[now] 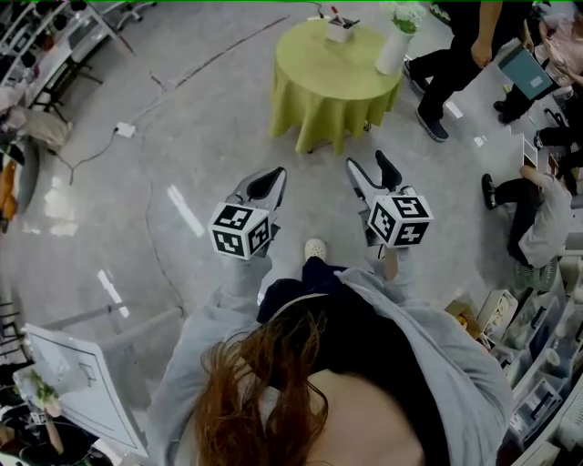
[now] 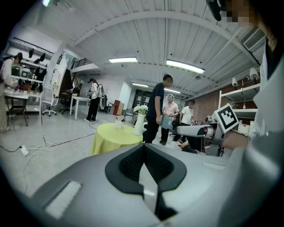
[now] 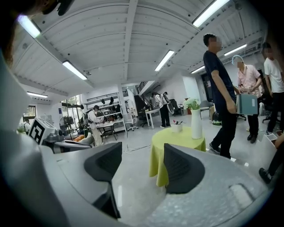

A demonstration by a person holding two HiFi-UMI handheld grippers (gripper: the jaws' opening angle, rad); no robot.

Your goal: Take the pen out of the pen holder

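Holding left gripper (image 1: 273, 173) pressed together and right gripper (image 1: 369, 162) spread empty, well short of the table (image 1: 337, 86), with pen (image 3: 177, 123) apparently sitting in pen holder (image 3: 177, 127) on the table, risking toppling the neighbouring vase (image 1: 393, 47) through overreaching.

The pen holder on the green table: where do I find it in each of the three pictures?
Head view: near the top edge, right of centre, the pen holder stands on the green table, left of the white vase.
Left gripper view: left of centre, just left of the vase.
Right gripper view: right of centre, left of the vase.
Shared landmark: the white vase with flowers.
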